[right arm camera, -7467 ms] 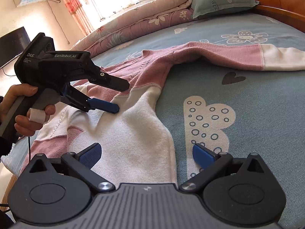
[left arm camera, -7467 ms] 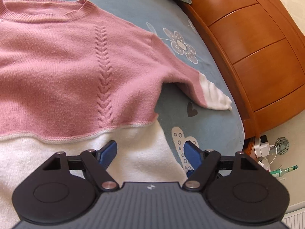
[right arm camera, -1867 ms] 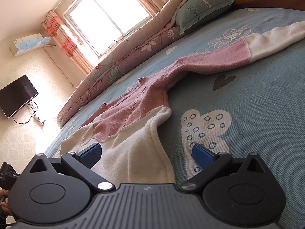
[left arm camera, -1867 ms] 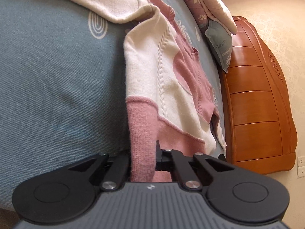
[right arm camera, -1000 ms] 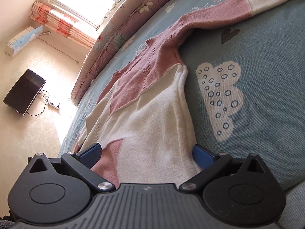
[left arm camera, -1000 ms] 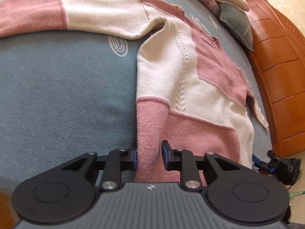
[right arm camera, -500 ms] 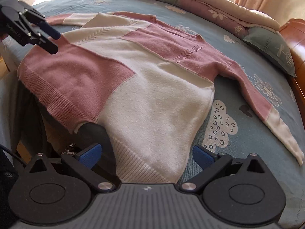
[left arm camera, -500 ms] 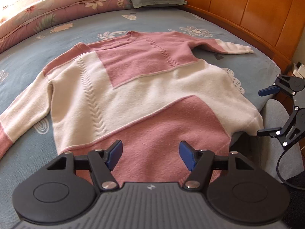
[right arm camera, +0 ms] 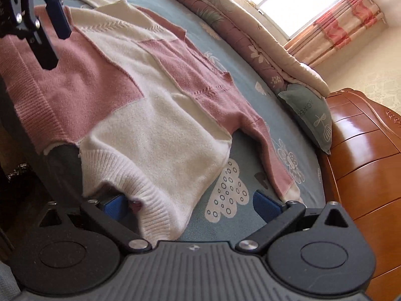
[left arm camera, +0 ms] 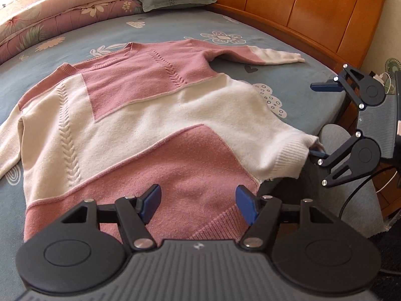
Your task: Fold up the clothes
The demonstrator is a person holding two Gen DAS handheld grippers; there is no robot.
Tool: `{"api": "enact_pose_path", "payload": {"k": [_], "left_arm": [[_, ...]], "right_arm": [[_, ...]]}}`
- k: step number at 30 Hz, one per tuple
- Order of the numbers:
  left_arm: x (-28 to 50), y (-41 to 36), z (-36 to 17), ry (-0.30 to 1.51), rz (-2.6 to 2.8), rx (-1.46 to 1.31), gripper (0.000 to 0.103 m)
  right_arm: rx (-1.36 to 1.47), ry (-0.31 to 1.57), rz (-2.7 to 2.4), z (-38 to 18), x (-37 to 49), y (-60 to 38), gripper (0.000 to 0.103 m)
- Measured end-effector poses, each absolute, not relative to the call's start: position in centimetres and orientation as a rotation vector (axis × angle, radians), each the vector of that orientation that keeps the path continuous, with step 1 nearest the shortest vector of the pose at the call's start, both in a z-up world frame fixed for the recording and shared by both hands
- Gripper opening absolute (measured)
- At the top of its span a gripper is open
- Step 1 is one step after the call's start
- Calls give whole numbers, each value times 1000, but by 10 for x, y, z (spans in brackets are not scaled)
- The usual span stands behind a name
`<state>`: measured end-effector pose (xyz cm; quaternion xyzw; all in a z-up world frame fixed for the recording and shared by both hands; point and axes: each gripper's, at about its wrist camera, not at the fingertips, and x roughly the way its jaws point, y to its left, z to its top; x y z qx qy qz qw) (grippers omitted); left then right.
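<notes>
On the bed [left arm camera: 175, 28], my sweater [left arm camera: 140, 115] lies flat; both claws gape wide, left claw [left arm camera: 198, 202], right claw [right arm camera: 195, 204]; only the right view shows the window [right arm camera: 298, 2].

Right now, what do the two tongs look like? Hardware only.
Both the left tongs and right tongs match: matte black linkage arms with silver pivot screws, blue fingertip pads, round black discs flanking a ribbed grey body with a small white logo. A black cable trails from the right one.
</notes>
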<state>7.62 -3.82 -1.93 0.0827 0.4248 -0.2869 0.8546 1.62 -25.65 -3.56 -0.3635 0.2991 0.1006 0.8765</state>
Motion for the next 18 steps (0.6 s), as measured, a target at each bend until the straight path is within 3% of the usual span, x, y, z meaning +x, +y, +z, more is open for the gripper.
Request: {"api": "enact_pose_path", "payload": {"k": [9,18], "left_arm": [[68,-37,-17,869,-612,158,68],[111,-31,-22,872,-514,164,69]], "right_arm": [[-546,581,230,8,20,-276,103],[-378,639,382,-3,47,-259,103]]}}
